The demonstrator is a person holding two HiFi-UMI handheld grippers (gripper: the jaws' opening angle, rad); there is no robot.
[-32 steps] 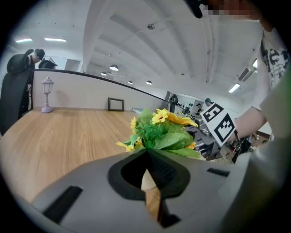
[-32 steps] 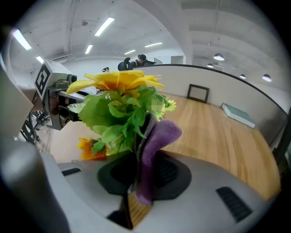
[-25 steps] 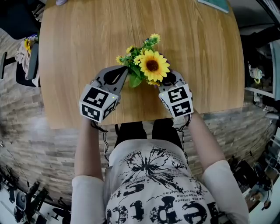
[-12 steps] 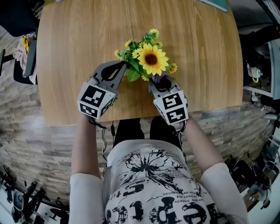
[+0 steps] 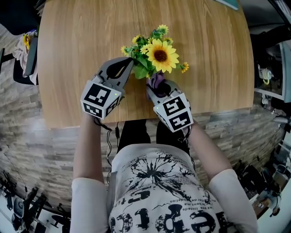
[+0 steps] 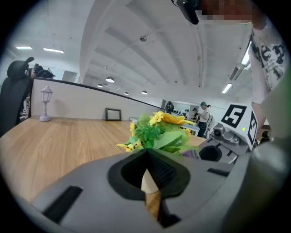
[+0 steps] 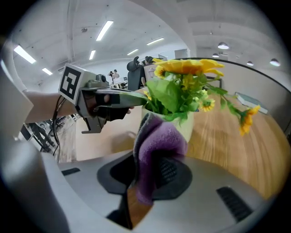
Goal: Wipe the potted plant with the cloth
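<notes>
The right claw [image 7: 154, 170] is seen clamped on a purple cloth [image 7: 163, 136]. The cloth is bunched up between the jaws and stands proud of them. Its top is brought right up against the near wall of the cream pot [image 7: 195, 125], just under the leaves [image 7: 166, 95].

Over to the left claw [image 6: 146, 154]: the jaws are closed to a point, and a sliver of cream is glimpsed through the slit below the tips. The tip is set in at the pot's rim among the foliage. Whether rim or leaf is pinched cannot be told.

The potted plant [image 5: 141, 72] is found upright on the wooden worktop [image 5: 77, 36], near its front edge, flanked by the two claws. One big sunflower [image 5: 160, 55] is turned upward, ringed by small yellow blooms.

Further out, a teal book [image 5: 226, 3] is spotted at the far right corner. A small white lantern [image 6: 45, 103] and a dark picture frame [image 6: 113, 113] are picked out on the far side.
</notes>
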